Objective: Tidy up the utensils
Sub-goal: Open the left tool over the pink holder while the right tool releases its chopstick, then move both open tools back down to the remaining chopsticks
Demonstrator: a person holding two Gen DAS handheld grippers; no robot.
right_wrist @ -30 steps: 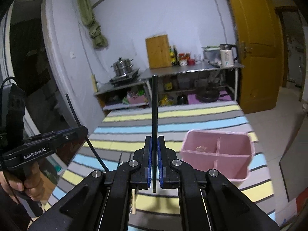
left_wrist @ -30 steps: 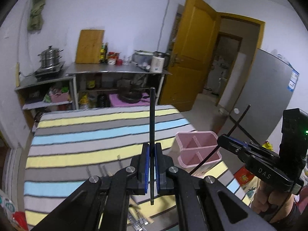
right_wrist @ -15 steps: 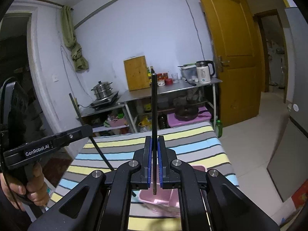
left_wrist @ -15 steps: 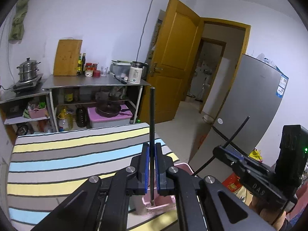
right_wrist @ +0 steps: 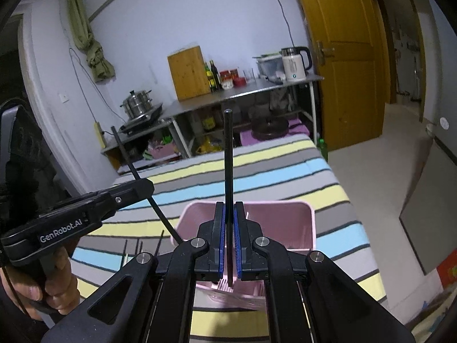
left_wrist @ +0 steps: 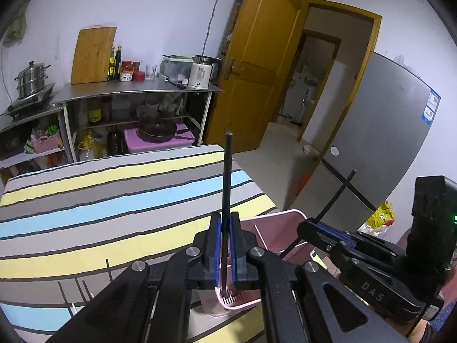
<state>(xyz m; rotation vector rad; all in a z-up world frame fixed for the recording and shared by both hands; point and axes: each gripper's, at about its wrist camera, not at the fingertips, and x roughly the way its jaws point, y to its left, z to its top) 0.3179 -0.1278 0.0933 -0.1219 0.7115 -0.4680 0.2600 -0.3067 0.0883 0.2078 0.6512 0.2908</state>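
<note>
My left gripper (left_wrist: pixel 225 237) is shut on a black chopstick (left_wrist: pixel 226 177) that stands upright between its blue pads. The stick's lower tip hangs inside the pink divided bin (left_wrist: pixel 281 223) right under the jaws. My right gripper (right_wrist: pixel 228 225) is shut on a second black chopstick (right_wrist: pixel 228 157), also upright, with its lower end over the same pink bin (right_wrist: pixel 288 220). Each gripper shows in the other's view: the right gripper (left_wrist: pixel 308 228) to the right, the left gripper (right_wrist: pixel 142 187) to the left, each with its stick slanting. Several loose chopsticks (right_wrist: pixel 140 247) lie on the cloth left of the bin.
The bin sits near the right edge of a table under a striped cloth (left_wrist: pixel 100 200). Behind it are steel shelves (left_wrist: pixel 137 91) with a kettle, cutting board and pots. A yellow door (left_wrist: pixel 257 65) and a grey fridge (left_wrist: pixel 385 143) stand right. A hand (right_wrist: pixel 54 280) grips the left handle.
Both grippers have moved forward and down with their chopsticks. The pink bin, earlier ahead of the jaws, now lies directly beneath them. Both grips are unchanged.
</note>
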